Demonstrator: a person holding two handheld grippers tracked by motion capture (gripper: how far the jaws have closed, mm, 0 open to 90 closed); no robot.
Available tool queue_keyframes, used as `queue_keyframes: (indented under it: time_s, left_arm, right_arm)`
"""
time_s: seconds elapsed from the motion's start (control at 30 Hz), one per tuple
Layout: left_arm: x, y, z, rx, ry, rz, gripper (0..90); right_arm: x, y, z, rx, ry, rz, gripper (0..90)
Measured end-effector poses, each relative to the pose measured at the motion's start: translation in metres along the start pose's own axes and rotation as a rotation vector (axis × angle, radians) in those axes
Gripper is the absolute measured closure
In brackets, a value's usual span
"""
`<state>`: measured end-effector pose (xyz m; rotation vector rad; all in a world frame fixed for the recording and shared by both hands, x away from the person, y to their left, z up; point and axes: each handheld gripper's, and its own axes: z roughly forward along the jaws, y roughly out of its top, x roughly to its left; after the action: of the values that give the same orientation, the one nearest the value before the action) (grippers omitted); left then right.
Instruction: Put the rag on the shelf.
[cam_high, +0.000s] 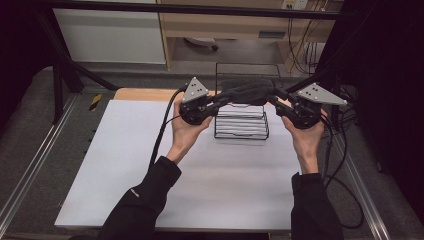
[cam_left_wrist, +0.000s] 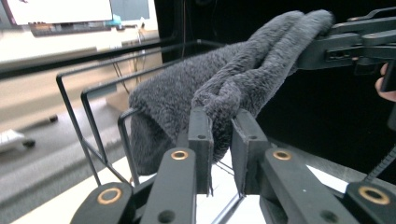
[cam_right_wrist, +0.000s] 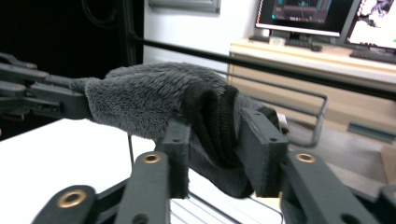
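High view: a person's two hands hold a dark grey fuzzy sock (cam_high: 248, 90) stretched between the left tool (cam_high: 216, 105) and the right tool (cam_high: 281, 103), above a black wire rack (cam_high: 242, 124) that stands on the white surface (cam_high: 125, 165). The sock hangs over the rack's top, apparently just above or on the wires; contact cannot be made out from here.

Left gripper view: the left tool (cam_left_wrist: 223, 140) has its jaws close together on a fold of the sock's (cam_left_wrist: 219, 79) fleecy end, so it grips the fabric. The rack's (cam_left_wrist: 88, 126) wire loops rise beside the cloth, and the sock's lower edge hangs between them.

Right gripper view: the right tool (cam_right_wrist: 215, 140) is clamped on the sock's (cam_right_wrist: 154, 100) ribbed cuff, with the black band bunched between the jaws. Rack wire (cam_right_wrist: 308, 100) runs behind it.

My reading is that the carry to the rack is done; lowering the sock onto the wires and letting go with both tools is left.
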<state>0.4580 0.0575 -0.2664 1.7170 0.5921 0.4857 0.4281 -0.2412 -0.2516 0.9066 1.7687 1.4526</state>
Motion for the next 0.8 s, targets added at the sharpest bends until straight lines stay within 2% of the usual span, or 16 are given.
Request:
queue_keyframes:
  time_s: [0.13,0.33,0.6,0.8]
  left_arm:
    - [0.001,0.002,-0.003,0.049,-0.005,-0.019,72.6]
    - [-0.001,0.000,-0.003,0.115,-0.007,-0.009,71.0]
    - [-0.001,-0.008,0.003,0.167,0.000,-0.005,68.7]
    - [0.001,-0.017,0.013,0.207,0.009,-0.011,66.6]
  right_arm:
    - [0.001,0.000,-0.006,0.054,-0.001,0.021,59.3]
    - [0.004,-0.005,-0.009,0.148,-0.015,0.033,53.6]
    - [0.002,-0.021,-0.010,0.196,-0.008,0.061,49.3]
    - [-0.004,-0.037,-0.001,0.222,-0.025,0.077,45.5]
